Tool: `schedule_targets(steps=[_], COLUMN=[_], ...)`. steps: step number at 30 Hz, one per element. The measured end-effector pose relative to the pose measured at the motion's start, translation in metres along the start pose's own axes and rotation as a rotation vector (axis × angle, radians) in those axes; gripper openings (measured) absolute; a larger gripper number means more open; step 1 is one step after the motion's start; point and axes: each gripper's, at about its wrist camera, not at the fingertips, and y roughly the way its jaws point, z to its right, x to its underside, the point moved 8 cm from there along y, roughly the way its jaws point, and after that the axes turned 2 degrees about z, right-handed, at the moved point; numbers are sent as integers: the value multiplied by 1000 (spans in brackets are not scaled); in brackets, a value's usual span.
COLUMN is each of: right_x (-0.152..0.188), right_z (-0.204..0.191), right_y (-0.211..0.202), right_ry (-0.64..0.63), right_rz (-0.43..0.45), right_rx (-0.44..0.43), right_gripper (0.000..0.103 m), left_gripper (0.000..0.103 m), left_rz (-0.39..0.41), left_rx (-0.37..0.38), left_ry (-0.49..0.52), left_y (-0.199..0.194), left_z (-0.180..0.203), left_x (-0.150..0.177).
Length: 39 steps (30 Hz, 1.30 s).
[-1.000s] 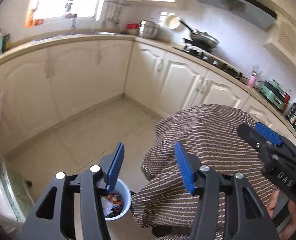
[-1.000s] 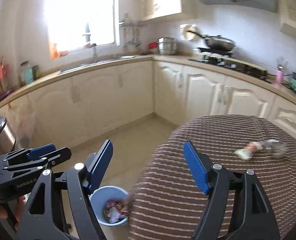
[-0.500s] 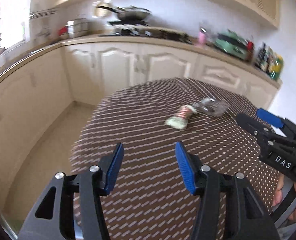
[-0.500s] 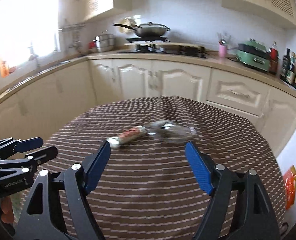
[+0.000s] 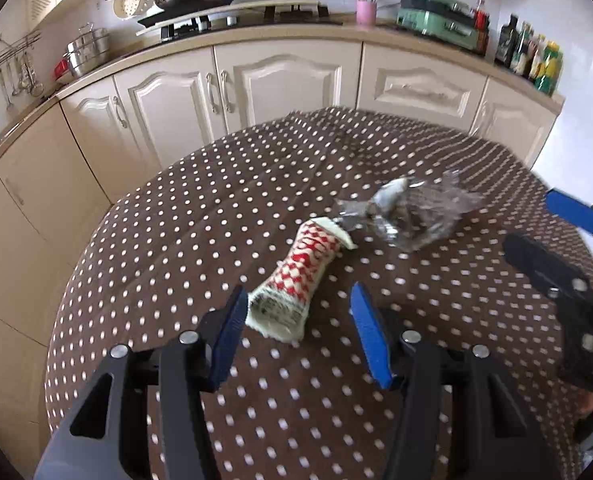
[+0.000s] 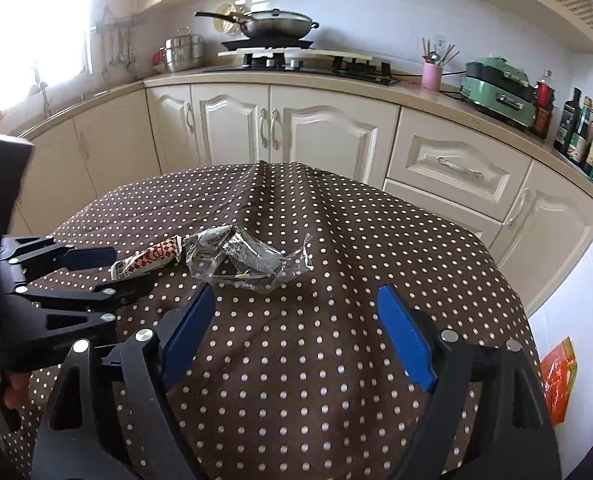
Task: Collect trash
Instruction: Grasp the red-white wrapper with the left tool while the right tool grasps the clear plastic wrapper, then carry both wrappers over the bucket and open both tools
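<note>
Jaws of the left gripper (image 5: 296, 312) are standing half open around the red-checked wrapper (image 5: 296, 276) on the dotted table (image 5: 176, 216), needing only to close, while the right gripper (image 6: 296, 320), just widening and empty, is approaching the clear wrapper (image 6: 248, 258) beyond.

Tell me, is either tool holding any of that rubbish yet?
No. The left tool and right tool are both open and empty; both wrappers lie on the table.

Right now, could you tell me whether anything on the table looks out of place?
Yes: two bits of litter lie end to end on the dotted tablecloth, a crumpled red-and-white wrapper and a crinkled clear wrapper. The cloth holds nothing else.
</note>
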Motion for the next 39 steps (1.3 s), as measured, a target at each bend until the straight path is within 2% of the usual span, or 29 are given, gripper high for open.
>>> schedule_targets(steps=[1, 3, 5, 7, 10, 12, 14, 16, 17, 18, 20, 22, 25, 28, 33, 39], right_x=[-1, -4, -7, -10, -12, -15, -18, -18, -16, -14, -11, -12, -12, -12, -10, 7], right_z=[-1, -4, -7, -12, -22, -29, -30, -30, -32, -34, -36, -41, -58, -93, -176, -287], right_y=[3, 9, 16, 24, 40, 51, 57, 63, 67, 70, 69, 60, 38, 5, -39, -76], right_ry=[-10, -35, -57, -73, -97, -93, -103, -113, -121, -124, -125, -132, -134, -153, -213, -290], right_rz=[-3, -7, -11, -16, -35, -59, -69, -89, -113, -127, -141, -116, -78, -21, 35, 46], right_rx=[-6, -9, -12, -21, -29, -65, -42, -16, -23, -33, -29, -18, -49, -110, -240, -390], right_gripper=[81, 82, 83, 84, 85, 85, 85, 76, 53, 41, 39, 35, 33, 33, 33, 33], left_gripper=[51, 28, 21, 19, 19, 19, 19, 19, 19, 19, 19, 19, 19, 19, 19, 19], left_rz=[2, 6, 10, 21, 60, 80, 98, 119, 125, 129, 134, 141, 154, 181, 216, 226], left_rx=[-7, 11, 14, 24, 0, -10, -23, -30, -34, -37, -43, -50, -64, -78, -109, -216], left_ry=[9, 9, -6, -23, -58, -84, -110, -123, -129, -134, -146, -164, -190, -239, -337, -411], left_y=[3, 7, 6, 1, -13, -23, -33, -45, -50, -55, -63, -73, -91, -116, -168, -230], left_z=[-1, -2, -7, -11, -29, -39, -50, -59, -61, -64, -75, -87, -103, -126, -172, -230], left_x=[-1, -2, -4, -4, -6, -5, -2, 0, 3, 4, 9, 17, 32, 51, 102, 182])
